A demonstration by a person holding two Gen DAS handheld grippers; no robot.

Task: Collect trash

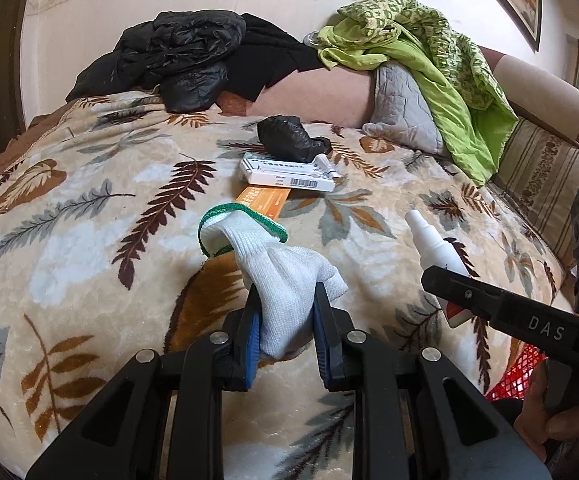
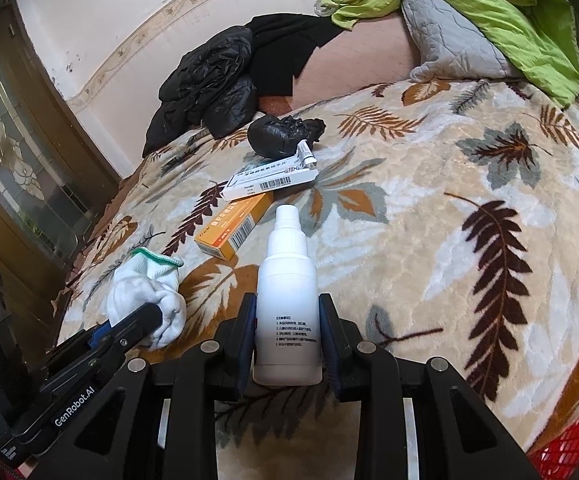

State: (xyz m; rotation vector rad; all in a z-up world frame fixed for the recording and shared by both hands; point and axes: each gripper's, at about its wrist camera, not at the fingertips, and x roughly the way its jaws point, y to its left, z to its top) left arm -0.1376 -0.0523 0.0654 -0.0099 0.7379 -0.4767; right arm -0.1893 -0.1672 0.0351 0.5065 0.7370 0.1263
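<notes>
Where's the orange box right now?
The orange box lies on the leaf-print blanket, partly under the white box. In the right wrist view it sits up and left of the white bottle.

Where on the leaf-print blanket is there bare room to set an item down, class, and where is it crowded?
Free: the wide stretch of blanket right of the white bottle, up to the grey pillow; also left of the white glove. Crowded: the middle, where orange box, white box and black bag cluster.
</notes>
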